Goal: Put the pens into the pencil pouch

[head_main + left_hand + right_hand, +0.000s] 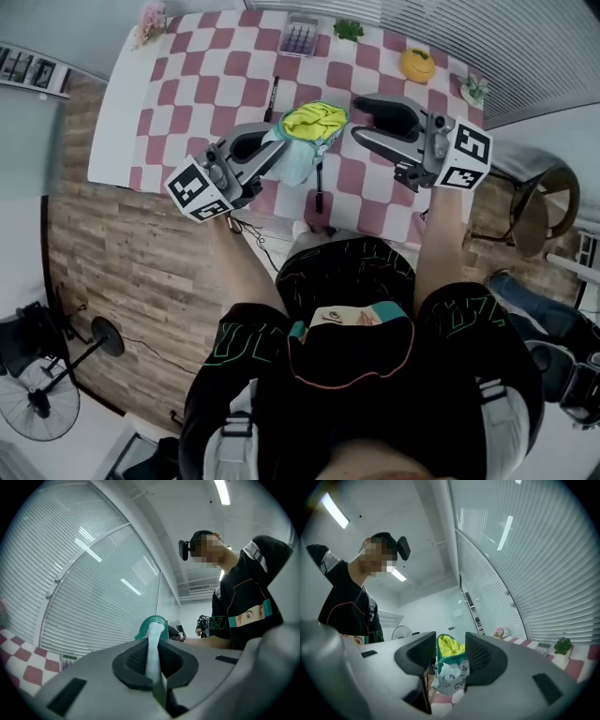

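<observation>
In the head view the pencil pouch (307, 131), pale teal with a yellow lining, is held up over the checkered table (197, 66) with its mouth open. My left gripper (275, 148) is shut on the pouch's left edge. The left gripper view shows pale fabric and the green zipper rim of the pouch (153, 634) pinched in that left gripper (153, 665). My right gripper (362, 120) stands open just right of the pouch, holding nothing. Through the right gripper (450, 654) the pouch (450, 670) shows beyond the jaws. One black pen (274, 97) lies behind the pouch, another pen (318, 187) near the front edge.
At the back of the table are a small keypad-like item (298, 37), a green plant (349, 30), a yellow object (417, 64) and pink flowers (150, 19). A chair (539, 206) stands at the right, a fan (37, 403) on the floor at the left.
</observation>
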{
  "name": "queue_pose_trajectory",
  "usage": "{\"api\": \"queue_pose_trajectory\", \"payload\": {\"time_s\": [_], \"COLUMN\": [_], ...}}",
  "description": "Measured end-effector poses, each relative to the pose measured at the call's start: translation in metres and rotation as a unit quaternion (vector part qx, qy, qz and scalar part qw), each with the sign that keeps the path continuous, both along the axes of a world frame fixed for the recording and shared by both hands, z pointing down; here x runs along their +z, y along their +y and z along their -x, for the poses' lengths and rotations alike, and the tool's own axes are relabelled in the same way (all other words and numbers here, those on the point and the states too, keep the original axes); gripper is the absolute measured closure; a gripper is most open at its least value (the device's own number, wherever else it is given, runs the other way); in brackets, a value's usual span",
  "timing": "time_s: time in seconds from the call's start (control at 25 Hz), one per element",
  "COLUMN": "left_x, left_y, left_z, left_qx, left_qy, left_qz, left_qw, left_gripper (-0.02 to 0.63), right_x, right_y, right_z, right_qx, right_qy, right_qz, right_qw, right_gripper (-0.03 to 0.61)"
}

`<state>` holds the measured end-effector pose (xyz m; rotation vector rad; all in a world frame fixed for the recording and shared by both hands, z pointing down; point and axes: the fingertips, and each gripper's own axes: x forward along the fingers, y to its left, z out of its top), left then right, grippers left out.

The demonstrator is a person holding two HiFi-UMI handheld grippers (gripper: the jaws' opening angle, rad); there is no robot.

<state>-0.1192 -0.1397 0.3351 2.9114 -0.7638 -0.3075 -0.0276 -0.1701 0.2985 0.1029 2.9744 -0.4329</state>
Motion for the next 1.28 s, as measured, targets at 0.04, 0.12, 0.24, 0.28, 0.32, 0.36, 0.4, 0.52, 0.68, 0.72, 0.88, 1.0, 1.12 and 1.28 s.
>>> {"api": "queue_pose_trajectory", "payload": {"time_s": [0.04,0.12,0.24,0.28,0.32,0.36,0.4,0.52,0.68,0.72,0.88,1.0,1.12,1.28], "left_x": [0.004,0.010,0.019,0.022,0.024,0.026,0.028,0.033,0.040,0.041,0.044,0.048,0.051,0.054], "left_y": [0.003,0.010,0.021,0.024,0.027,0.031,0.034,0.045,0.054,0.056,0.063,0.066,0.071,0.077], "left_z": [0.006,0.017,0.035,0.041,0.047,0.052,0.057,0.072,0.089,0.092,0.105,0.120,0.134,0.150], "left_qx": [-0.010,-0.027,-0.051,-0.058,-0.064,-0.070,-0.075,-0.089,-0.102,-0.105,-0.117,-0.130,-0.140,-0.155], "left_qy": [-0.002,-0.002,0.000,0.001,0.001,0.002,0.004,0.008,0.015,0.017,0.024,0.026,0.038,0.055], "left_qz": [0.005,0.015,0.025,0.028,0.030,0.032,0.035,0.040,0.042,0.042,0.041,0.042,0.041,0.035], "left_qw": [0.9999,0.9995,0.9984,0.9979,0.9975,0.9970,0.9965,0.9952,0.9937,0.9934,0.9920,0.9902,0.9885,0.9857], "left_gripper": [0.615,0.615,0.615,0.615,0.615,0.615,0.615,0.615,0.615,0.615,0.615,0.615,0.615,0.615], "right_x": [0.000,0.000,0.006,0.008,0.010,0.013,0.015,0.025,0.036,0.039,0.050,0.062,0.074,0.092], "right_y": [-0.004,-0.012,-0.025,-0.031,-0.036,-0.041,-0.046,-0.055,-0.058,-0.058,-0.065,-0.074,-0.078,-0.089], "right_z": [0.002,0.008,0.017,0.020,0.022,0.024,0.026,0.033,0.048,0.051,0.064,0.078,0.094,0.119], "right_qx": [0.014,0.044,0.105,0.128,0.151,0.171,0.189,0.228,0.250,0.253,0.271,0.292,0.299,0.299], "right_qy": [-0.007,-0.018,-0.016,-0.013,-0.009,-0.005,-0.001,0.016,0.037,0.043,0.072,0.111,0.156,0.209], "right_qz": [0.007,0.015,0.019,0.020,0.023,0.027,0.033,0.052,0.076,0.080,0.104,0.116,0.115,0.119], "right_qw": [1.000,0.999,0.994,0.991,0.988,0.985,0.981,0.972,0.965,0.963,0.954,0.943,0.934,0.923], "right_gripper": [0.397,0.397,0.397,0.397,0.397,0.397,0.396,0.396,0.397,0.397,0.399,0.400,0.407,0.410]}}
